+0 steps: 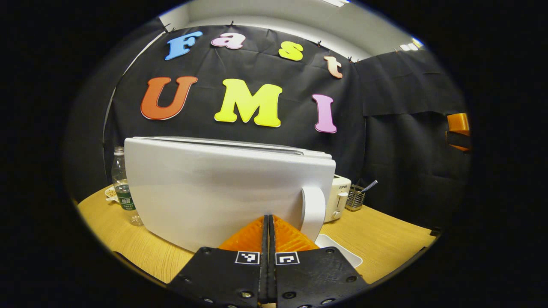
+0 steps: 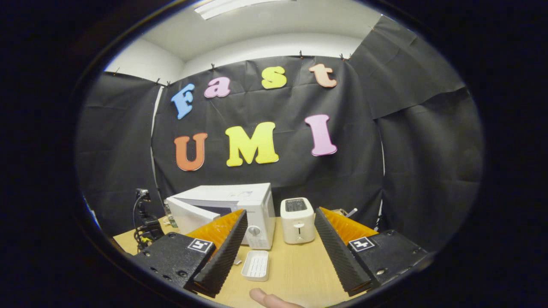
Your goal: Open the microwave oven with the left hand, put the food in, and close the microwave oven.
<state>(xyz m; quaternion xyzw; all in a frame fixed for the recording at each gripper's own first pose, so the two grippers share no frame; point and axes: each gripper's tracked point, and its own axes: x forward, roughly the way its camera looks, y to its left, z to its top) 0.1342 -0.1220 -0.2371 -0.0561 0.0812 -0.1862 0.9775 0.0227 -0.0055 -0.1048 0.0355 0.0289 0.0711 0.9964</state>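
Left gripper view puts my left gripper (image 1: 268, 226) with fingers pressed together on nothing, right up against the swung-out microwave door (image 1: 222, 192), its handle (image 1: 313, 211) at one o'clock. In the right gripper view my right gripper (image 2: 278, 248) has its fingers spread wide and empty, the microwave (image 2: 239, 209) at eleven o'clock beside a toaster (image 2: 297, 220); a white tray (image 2: 255, 265) sits on the bench (image 2: 295, 269). I judge the door part-open, with loading and closing left.
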